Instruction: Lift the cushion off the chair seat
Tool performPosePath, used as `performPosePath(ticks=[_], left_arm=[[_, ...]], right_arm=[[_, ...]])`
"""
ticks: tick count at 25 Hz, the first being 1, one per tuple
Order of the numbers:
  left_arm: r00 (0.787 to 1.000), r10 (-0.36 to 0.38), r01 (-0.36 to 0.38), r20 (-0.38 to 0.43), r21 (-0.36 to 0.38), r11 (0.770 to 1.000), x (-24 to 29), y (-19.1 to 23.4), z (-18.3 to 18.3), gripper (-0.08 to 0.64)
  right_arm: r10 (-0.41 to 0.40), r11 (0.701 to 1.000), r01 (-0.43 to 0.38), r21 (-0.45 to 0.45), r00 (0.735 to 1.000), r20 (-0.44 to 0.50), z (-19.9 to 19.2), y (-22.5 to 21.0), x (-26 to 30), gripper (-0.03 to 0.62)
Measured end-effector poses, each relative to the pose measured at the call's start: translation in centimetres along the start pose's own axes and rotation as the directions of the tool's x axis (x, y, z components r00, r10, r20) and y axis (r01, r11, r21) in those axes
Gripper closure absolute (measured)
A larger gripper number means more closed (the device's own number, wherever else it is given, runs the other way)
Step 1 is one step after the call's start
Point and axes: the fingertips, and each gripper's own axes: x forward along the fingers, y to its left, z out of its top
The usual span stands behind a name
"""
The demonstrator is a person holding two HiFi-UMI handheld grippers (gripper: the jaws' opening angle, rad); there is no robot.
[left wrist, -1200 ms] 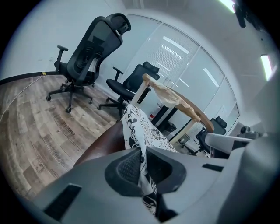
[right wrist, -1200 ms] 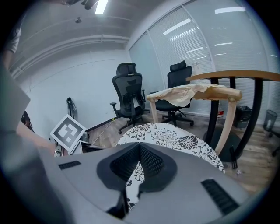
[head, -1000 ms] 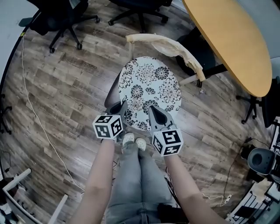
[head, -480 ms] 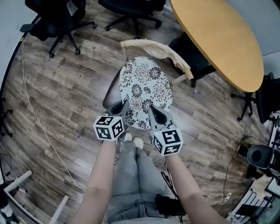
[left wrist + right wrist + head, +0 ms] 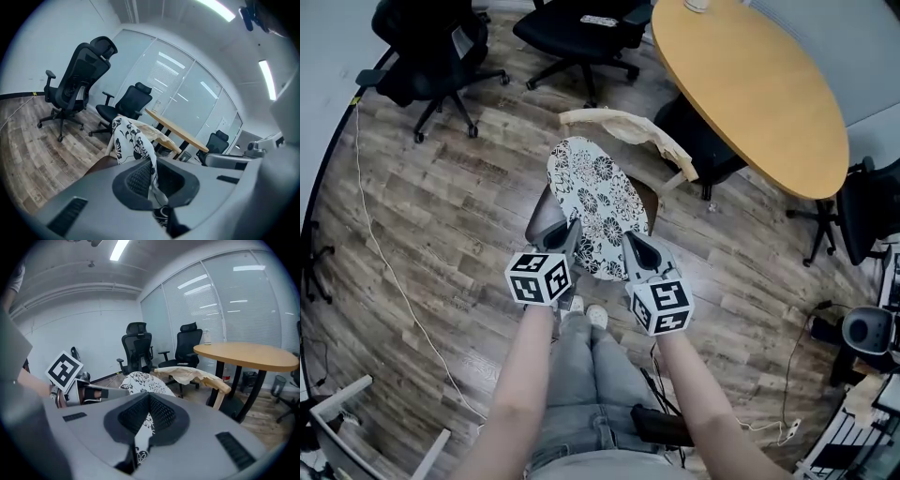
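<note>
The round cushion [image 5: 593, 204], white with black flowers, hangs tilted above the chair, its near edge raised. My left gripper [image 5: 570, 234] is shut on that near edge at the left, and my right gripper [image 5: 634, 244] is shut on it at the right. A strip of the brown chair seat [image 5: 648, 214] shows under the cushion. The beige backrest [image 5: 628, 125] curves behind it. In the left gripper view the cushion [image 5: 129, 140] stands up from the pinched jaws [image 5: 152, 180]. In the right gripper view its fabric [image 5: 142, 382] runs into the closed jaws [image 5: 143, 423].
A round wooden table [image 5: 750, 84] stands to the right, close to the chair. Black office chairs [image 5: 431, 47] [image 5: 581, 23] stand behind. A thin cable [image 5: 384, 272] trails over the wood floor at left. The person's legs and shoes [image 5: 584, 317] are just below the grippers.
Both grippers have risen with the cushion's near edge in them. The cushion has tipped up off the seat and looks narrower, and brown seat now shows beneath it.
</note>
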Motion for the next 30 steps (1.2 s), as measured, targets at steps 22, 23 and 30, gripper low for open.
performPosePath(ticks=[22, 23, 30], left_arm=[[0.994, -0.066, 0.058, 0.087, 0.099, 0.993, -6.4, -8.1, 9.2, 0.546], [0.993, -0.070, 0.060, 0.090, 0.103, 0.993, -6.6, -8.5, 9.6, 0.546], [0.993, -0.083, 0.067, 0.088, 0.172, 0.983, -7.6, -11.2, 11.2, 0.546]], right_arm=[[-0.064, 0.998, 0.066, -0.016, 0.991, 0.119, 10.1, 0.4, -7.5, 0.569], [-0.068, 0.997, 0.070, -0.015, 0.990, 0.127, 10.5, 0.4, -7.9, 0.569], [-0.105, 0.994, 0.104, 0.013, 0.974, 0.199, 14.0, 0.4, -10.2, 0.569]])
